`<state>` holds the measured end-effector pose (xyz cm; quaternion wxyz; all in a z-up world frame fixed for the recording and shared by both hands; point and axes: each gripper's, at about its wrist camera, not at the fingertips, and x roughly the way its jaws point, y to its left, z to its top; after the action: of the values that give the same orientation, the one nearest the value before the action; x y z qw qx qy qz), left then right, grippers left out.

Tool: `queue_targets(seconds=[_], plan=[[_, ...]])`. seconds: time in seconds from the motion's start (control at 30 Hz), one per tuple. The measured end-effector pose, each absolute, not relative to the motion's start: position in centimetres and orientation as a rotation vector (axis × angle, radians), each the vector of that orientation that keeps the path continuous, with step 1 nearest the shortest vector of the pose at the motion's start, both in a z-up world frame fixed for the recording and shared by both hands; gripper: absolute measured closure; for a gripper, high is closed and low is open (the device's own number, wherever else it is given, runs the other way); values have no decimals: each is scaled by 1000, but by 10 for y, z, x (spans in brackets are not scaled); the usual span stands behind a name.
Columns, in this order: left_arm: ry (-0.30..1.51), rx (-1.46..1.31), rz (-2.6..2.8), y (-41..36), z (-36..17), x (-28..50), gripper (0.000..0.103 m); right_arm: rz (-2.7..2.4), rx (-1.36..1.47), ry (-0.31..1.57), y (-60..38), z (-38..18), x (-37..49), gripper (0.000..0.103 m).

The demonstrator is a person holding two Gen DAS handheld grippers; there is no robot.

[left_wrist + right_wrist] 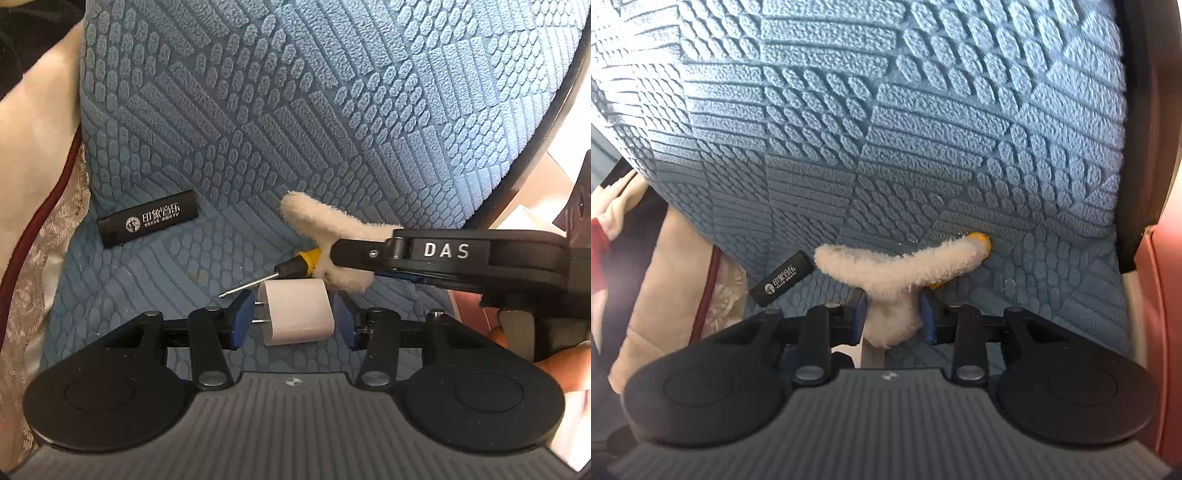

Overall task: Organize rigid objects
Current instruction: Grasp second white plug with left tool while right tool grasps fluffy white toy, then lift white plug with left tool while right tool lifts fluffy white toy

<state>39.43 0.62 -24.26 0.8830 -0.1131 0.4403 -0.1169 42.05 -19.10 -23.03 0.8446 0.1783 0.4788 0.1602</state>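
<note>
A white plug charger (295, 315) lies on the blue textured seat cover (295, 129) between the blue pads of my left gripper (293, 319); the jaws stand a little apart from it on both sides. My right gripper (892, 314) is shut on a fluffy cream T-shaped object (897, 269), which also shows in the left wrist view (321, 225). A small screwdriver with a yellow and black handle (295, 264) lies just behind the charger, its yellow end showing in the right wrist view (982, 242). A black lighter with white print (147, 223) lies to the left, also in the right wrist view (783, 278).
The seat back rises behind the objects. A cream and patterned cloth (40, 229) with a dark red edge lies at the left. A dark chair frame (546, 140) and a reddish surface (1156, 295) are at the right.
</note>
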Motion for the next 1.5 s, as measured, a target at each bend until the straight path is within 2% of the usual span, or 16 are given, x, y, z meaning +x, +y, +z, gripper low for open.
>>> queue_targets(seconds=[0.1, 0.13, 0.17, 0.4, 0.5, 0.6, 0.67, 0.73, 0.93, 1.0, 1.03, 1.07, 1.27, 1.5], plan=[[909, -231, -252, 6, -242, 394, 49, 349, 381, 1009, -194, -225, 419, 80], [907, -227, -253, 5, -242, 394, 49, 350, 381, 1014, -196, -224, 418, 88], [905, -226, -256, 5, -241, 394, 49, 347, 375, 1018, -196, -224, 417, 90], [907, -232, -249, 7, -241, 394, 49, 342, 387, 1026, -213, -223, 411, 90], [910, -238, -254, 7, -243, 395, 54, 341, 407, 1011, -215, -222, 412, 89], [912, -233, -258, 6, -244, 395, 56, 333, 426, 1011, -216, -220, 413, 82], [916, -230, -260, 5, -245, 395, 56, 339, 467, 1020, -217, -223, 414, 60], [919, -230, -260, 4, -246, 396, 56, 351, 491, 1032, -214, -227, 416, 51], [921, -229, -255, 4, -248, 397, 56, 345, 422, 1013, -199, -232, 414, 52], [916, -223, -247, 3, -248, 396, 56, 317, 392, 1019, -193, -235, 414, 57], [914, -222, -244, 3, -248, 396, 56, 312, 373, 1023, -190, -237, 414, 66], [914, -224, -243, 4, -248, 397, 56, 311, 360, 1025, -188, -237, 413, 68], [909, -234, -241, 4, -248, 397, 55, 276, 293, 1009, -183, -225, 411, 69], [895, -225, -234, 0, -250, 397, 55, 244, 280, 996, -229, -204, 397, 69]])
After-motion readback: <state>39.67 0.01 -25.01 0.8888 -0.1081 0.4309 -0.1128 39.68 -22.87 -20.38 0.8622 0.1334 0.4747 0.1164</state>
